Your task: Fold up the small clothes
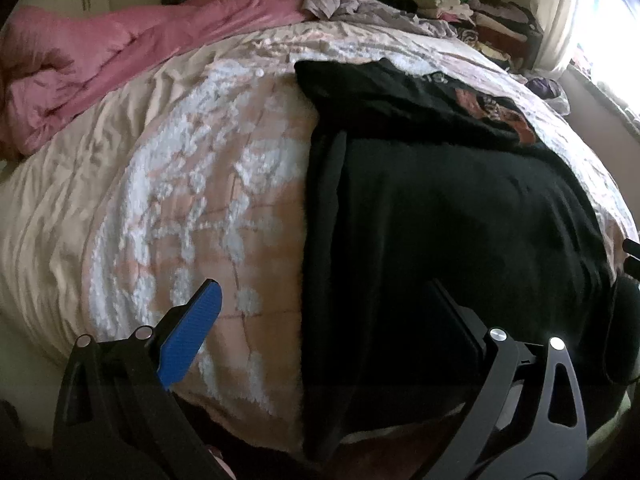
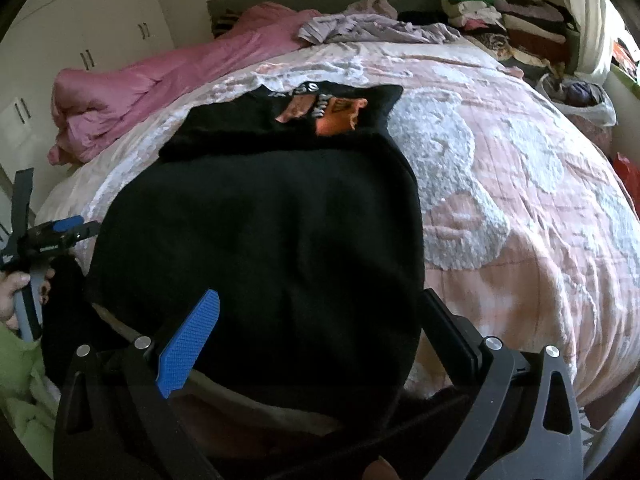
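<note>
A black T-shirt lies flat on the pink and white bedspread. Its orange print shows at the far end, and its near end hangs over the bed's edge. My left gripper is open above the shirt's left edge, its blue pad over bare bedspread. My right gripper is open too, wide across the shirt's near right part, holding nothing. In the right wrist view a hand holds the left gripper beside the shirt's left side.
A crumpled pink quilt lies along the bed's far left. Lilac clothes sit by the headboard. Stacks of folded clothes fill the far right corner. White wardrobe doors stand left; a bright window is right.
</note>
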Action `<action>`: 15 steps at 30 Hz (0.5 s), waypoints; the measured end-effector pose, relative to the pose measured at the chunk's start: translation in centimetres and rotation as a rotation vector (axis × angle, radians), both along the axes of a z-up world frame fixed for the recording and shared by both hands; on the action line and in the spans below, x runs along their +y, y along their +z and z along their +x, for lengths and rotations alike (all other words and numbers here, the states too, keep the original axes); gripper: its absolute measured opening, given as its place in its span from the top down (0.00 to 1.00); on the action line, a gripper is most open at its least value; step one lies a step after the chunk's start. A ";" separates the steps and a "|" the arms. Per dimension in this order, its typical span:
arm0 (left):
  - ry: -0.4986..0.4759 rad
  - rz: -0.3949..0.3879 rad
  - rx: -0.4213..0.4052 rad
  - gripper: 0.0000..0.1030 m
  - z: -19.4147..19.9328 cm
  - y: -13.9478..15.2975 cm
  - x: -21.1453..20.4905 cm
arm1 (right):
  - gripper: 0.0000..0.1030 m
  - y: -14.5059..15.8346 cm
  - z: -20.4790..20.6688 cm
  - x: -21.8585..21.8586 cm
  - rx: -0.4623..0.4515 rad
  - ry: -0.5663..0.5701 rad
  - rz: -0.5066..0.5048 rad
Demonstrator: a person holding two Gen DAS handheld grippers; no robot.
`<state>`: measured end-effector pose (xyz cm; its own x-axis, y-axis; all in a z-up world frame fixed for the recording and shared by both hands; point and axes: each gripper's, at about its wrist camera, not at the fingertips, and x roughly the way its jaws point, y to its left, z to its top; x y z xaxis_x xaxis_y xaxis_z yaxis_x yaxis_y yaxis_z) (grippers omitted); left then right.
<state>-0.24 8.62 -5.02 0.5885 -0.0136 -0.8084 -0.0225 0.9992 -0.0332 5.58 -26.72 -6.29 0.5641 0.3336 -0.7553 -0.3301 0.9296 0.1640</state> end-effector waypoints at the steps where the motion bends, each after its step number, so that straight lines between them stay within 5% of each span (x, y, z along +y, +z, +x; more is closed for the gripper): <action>1: 0.000 -0.001 0.006 0.09 -0.1 -0.2 0.1 | 0.04 -0.2 0.0 -0.1 0.005 -0.001 -0.001; 8: 0.010 -0.024 0.039 0.10 -0.9 -1.6 0.5 | 0.04 -1.3 0.3 0.0 0.023 -0.008 -0.013; 15: -0.004 -0.078 0.067 0.40 -1.4 -2.4 0.6 | 0.05 -2.1 0.2 -0.8 0.040 -0.031 -0.016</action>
